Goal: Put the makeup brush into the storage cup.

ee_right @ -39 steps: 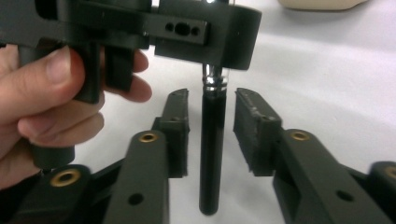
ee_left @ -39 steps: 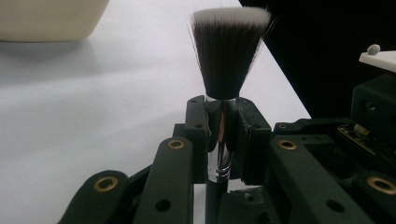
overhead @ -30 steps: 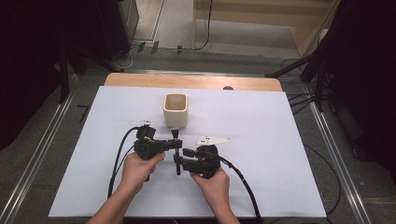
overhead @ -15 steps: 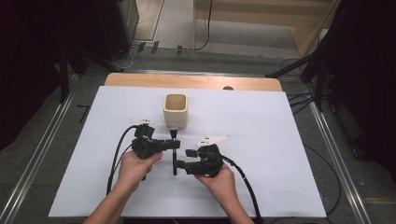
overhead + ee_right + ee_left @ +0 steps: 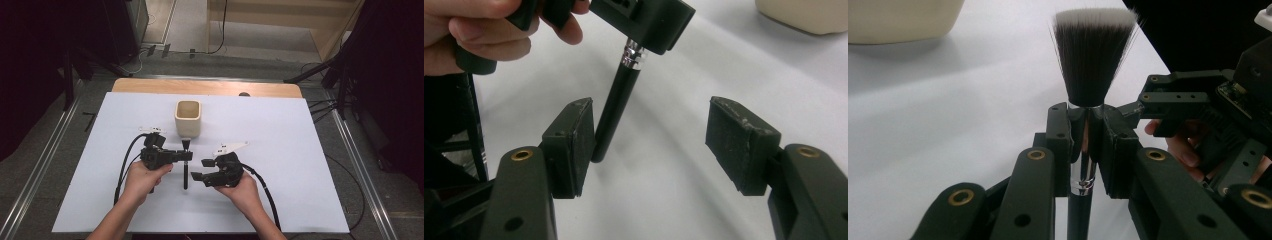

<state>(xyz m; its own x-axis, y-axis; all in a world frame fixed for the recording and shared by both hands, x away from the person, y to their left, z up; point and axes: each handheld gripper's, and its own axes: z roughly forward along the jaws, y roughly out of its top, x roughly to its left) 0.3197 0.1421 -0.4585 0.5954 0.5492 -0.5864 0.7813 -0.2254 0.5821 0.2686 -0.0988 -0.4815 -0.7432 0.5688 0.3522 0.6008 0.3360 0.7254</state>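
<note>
Brush [image 5: 185, 167]: a makeup brush with a black handle, silver collar and dark bristles tipped pale; it hangs above the white table cover, near the middle of the front half, bristles toward the cup.
Right gripper [image 5: 200, 170]: nearest the front edge, held in the person's right hand; its jaws have just been opening and now stand wide apart. In the right gripper view the lower end of the handle [image 5: 610, 122] lies just beside the left pad [image 5: 574, 142], with the other pad well clear, so nothing is pressed between them.
Left gripper [image 5: 187, 155]: in the left hand, just left of the brush; its jaws are clamped on the brush at the silver collar [image 5: 1085, 165], with the bristles [image 5: 1093, 55] sticking out past the pads.
Table [image 5: 300, 165]: covered in white, with a strip of wood showing at the far edge.
Cup [image 5: 188, 118]: a cream, square-mouthed holder standing upright beyond the brush, toward the far edge at the middle; its inside looks empty.
Step in hand: seemingly a hand-over, the right gripper letting go while the left one carries the brush alone.
Next move: probably taking the brush to the cup; that calls for the right gripper to back away from the handle, then the left to lift and turn the brush so that its handle end drops into the mouth without knocking the rim.
</note>
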